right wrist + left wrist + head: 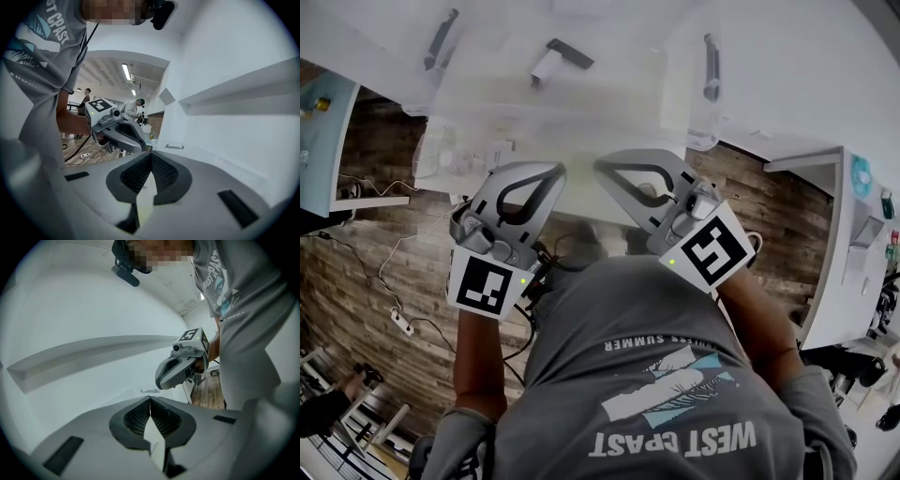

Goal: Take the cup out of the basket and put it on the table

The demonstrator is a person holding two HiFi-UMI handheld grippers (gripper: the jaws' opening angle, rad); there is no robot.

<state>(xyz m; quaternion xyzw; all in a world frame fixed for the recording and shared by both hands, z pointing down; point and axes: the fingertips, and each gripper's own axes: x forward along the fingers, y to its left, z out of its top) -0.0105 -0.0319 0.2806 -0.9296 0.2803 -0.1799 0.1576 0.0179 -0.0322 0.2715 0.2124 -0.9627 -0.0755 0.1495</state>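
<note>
Jaws on your left gripper and right gripper are both pressed together, with nothing between them. You hold the two side by side in front of your chest, tips angled toward each other, near but apart. Beyond the tips lies a white table. No view shows the cup or the basket clearly.

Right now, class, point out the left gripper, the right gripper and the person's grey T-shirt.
left gripper [150, 400]: left gripper view, where its two fingers meet.
right gripper [151, 154]: right gripper view, where its two fingers meet.
grey T-shirt [609, 295]: head view, plain cloth above the print.
</note>
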